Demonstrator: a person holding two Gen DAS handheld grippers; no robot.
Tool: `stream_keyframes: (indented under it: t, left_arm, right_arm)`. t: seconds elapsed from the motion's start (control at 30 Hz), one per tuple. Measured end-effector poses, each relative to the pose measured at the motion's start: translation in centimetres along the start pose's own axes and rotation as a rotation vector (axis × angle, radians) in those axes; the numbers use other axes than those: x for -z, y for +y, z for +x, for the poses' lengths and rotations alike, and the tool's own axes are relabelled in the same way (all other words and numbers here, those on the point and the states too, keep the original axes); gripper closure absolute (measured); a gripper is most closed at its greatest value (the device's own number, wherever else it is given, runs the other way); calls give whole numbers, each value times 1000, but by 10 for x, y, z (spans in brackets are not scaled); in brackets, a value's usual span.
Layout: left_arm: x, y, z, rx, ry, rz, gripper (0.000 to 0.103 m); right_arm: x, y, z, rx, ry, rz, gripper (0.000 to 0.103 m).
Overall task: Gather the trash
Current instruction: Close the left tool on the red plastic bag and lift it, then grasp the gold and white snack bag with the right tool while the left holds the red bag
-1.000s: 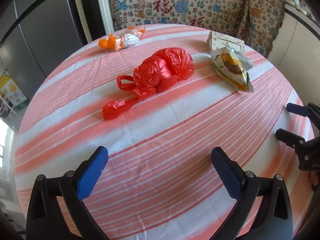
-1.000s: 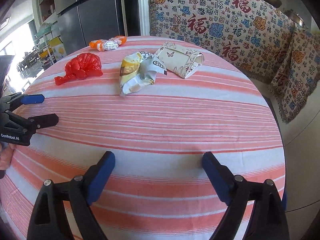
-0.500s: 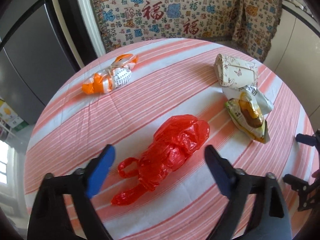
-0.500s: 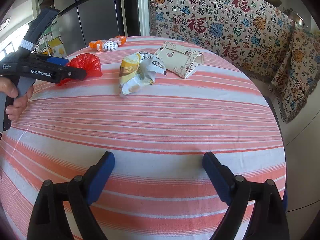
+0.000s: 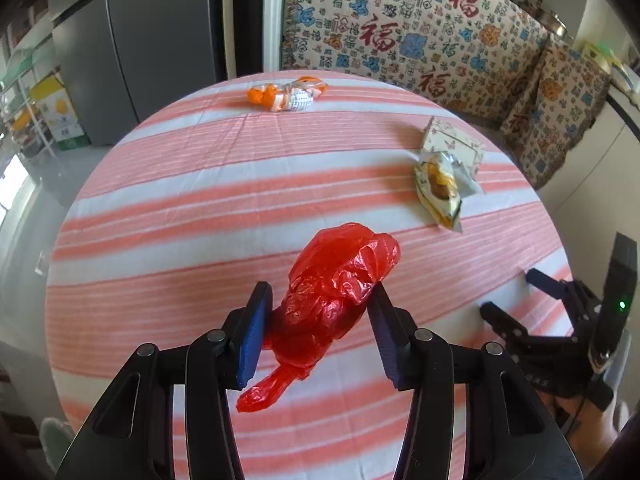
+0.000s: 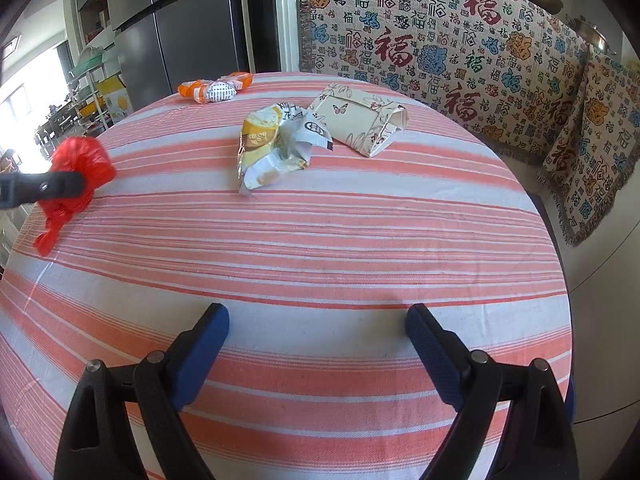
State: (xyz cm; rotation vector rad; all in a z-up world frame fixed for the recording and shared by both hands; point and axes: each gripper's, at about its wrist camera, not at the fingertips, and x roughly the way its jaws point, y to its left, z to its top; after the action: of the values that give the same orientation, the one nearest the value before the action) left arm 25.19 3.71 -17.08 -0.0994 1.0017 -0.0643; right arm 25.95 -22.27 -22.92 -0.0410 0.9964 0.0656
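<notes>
My left gripper (image 5: 320, 334) is shut on a crumpled red plastic bag (image 5: 336, 288) and holds it above the striped tablecloth; the bag (image 6: 76, 176) hangs from it at the left of the right wrist view. A yellow snack wrapper (image 5: 440, 190) (image 6: 276, 144), a folded floral paper packet (image 5: 452, 142) (image 6: 360, 118) and an orange-white wrapper (image 5: 286, 94) (image 6: 214, 88) lie on the table. My right gripper (image 6: 318, 354) is open and empty over the near edge; it also shows in the left wrist view (image 5: 516, 300).
The round table (image 6: 320, 248) has a pink-striped cloth. A sofa under a patterned throw (image 6: 460, 44) stands behind and to the right. A grey fridge (image 5: 140, 48) stands at the back left. The floor drops away past the table's edges.
My left gripper moved forward over the red bag, closed on it and lifted it off the cloth. My right gripper stayed in place.
</notes>
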Motion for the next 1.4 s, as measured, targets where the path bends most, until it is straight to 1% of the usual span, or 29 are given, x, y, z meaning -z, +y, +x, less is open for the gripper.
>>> stream_keyframes:
  t: [0.03,0.07,0.1,0.13,0.17,0.2,0.27,0.3,0.4,0.47,0.53,0.6,0.63,0.67,0.77,0.83,1.03,1.1,1.13,1.2,1.33,1.4]
  left_arm:
    - [6,-2,-3,5,3,-6,49]
    - [10,-5,-3,16,5,-3,44]
    - [12,-8,-1,19,5,12,34]
    - [13,-11,1,13,1,39,28]
    - [14,-14,6,8,-6,71,17]
    - [14,-16,10,12,-15,106,12]
    - [16,-21,21,31,-13,186,11]
    - [18,-23,28,25,-4,221,11]
    - [25,-26,37,33,-13,302,10]
    - [30,-27,41,42,-18,340,10]
    - [33,-26,46,55,-15,346,10]
    - [33,-23,46,55,-31,316,9]
    - [31,-19,47,32,-38,287,9]
    - [28,-13,47,7,-45,246,10]
    - [20,13,47,-18,-54,92,11]
    - [18,25,45,-23,-61,43,10]
    - [22,38,43,-44,-42,-14,5]
    - [21,40,41,-28,-29,-34,5]
    - [21,40,38,-13,-28,-41,5]
    - [23,39,33,16,-32,-37,5]
    - [27,30,32,9,-30,-1,5]
    - [28,30,35,18,-19,-5,5]
  right_arm:
    - [0,0,0,0,0,0,10]
    - [0,0,0,0,0,0,10]
    - [0,0,0,0,0,0,10]
    - [0,0,0,0,0,0,10]
    - [0,0,0,-1,0,0,10]
    - [0,1,0,-1,0,0,10]
    - [0,0,0,0,0,0,10]
    - [0,0,0,-1,0,0,10]
    - [0,0,0,0,0,0,10]
    - [0,0,0,0,0,0,10]
    - [0,-1,0,0,0,0,10]
    - [0,0,0,0,0,-1,10]
    - [0,0,0,-1,0,0,10]
    - [0,-1,0,-1,0,0,10]
    - [0,-1,0,-1,0,-1,10]
    - [0,0,0,-1,0,-1,10]
    - [0,-1,1,-3,0,1,10]
    - [-1,0,2,-4,4,-4,9]
    - [-3,0,4,-9,8,-8,6]
    - [-13,3,11,-18,19,-21,5]
    - [-46,13,35,-32,38,-10,5]
    - [-64,18,48,-33,47,3,5]
